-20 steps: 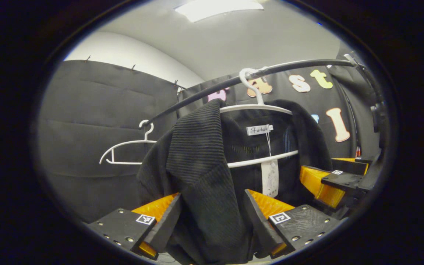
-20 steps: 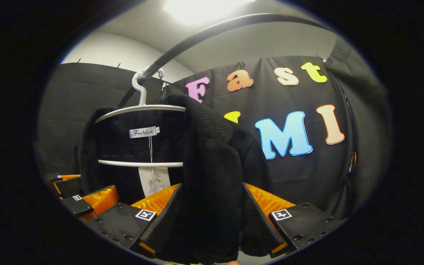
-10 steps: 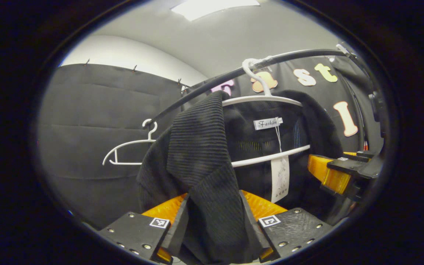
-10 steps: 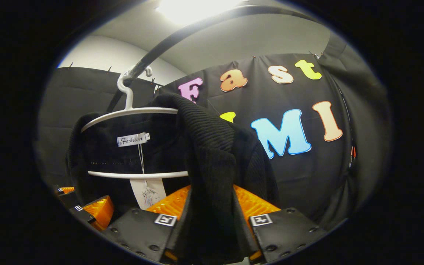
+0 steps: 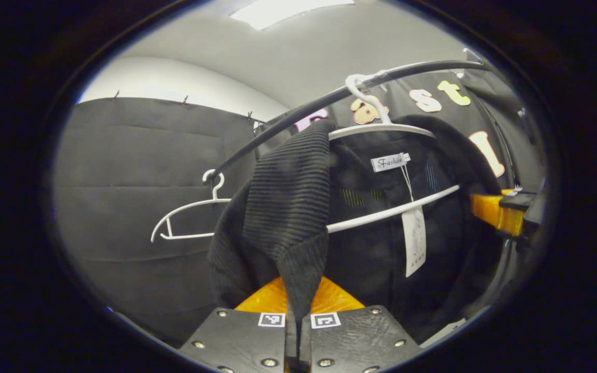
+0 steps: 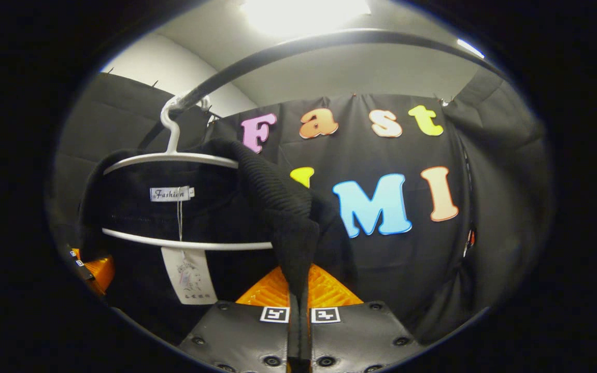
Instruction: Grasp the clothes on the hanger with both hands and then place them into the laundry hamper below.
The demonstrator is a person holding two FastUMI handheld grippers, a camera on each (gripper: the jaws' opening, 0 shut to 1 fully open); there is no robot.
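Cloth is pinched in both grippers. In the left gripper view the left gripper (image 5: 297,324) has its two fingers pressed almost together, with a narrow fold of the black ribbed jacket (image 5: 288,197) caught between them. The fold rises from the fingers up to the shoulder of the jacket, which hangs on a white hanger (image 5: 381,129). The hook of this hanger sits on the black rail (image 5: 288,122), near the rail's right end in this view. A paper tag (image 5: 414,241) hangs on a string from the collar label (image 5: 391,162) and falls over the hanger's lower bar. A second hanger (image 5: 189,217) – bare, white – hangs on the rail farther toward its left end, well apart from the jacket. At the right edge of this view the orange finger of the right gripper (image 5: 495,212) touches the other side of the jacket.

In the right gripper view the right gripper (image 6: 298,324) is closed in the same way: the fingers are nearly touching and hold a thin fold of the jacket (image 6: 278,207) – the fold goes up to the other shoulder. The hanger (image 6: 174,155), the label (image 6: 171,194) and the tag (image 6: 187,274) are to the left of the fold here. The left gripper (image 6: 91,269) shows as an orange part at the lower left, beside the jacket. The jacket is still on the hanger, under the rail (image 6: 303,44).
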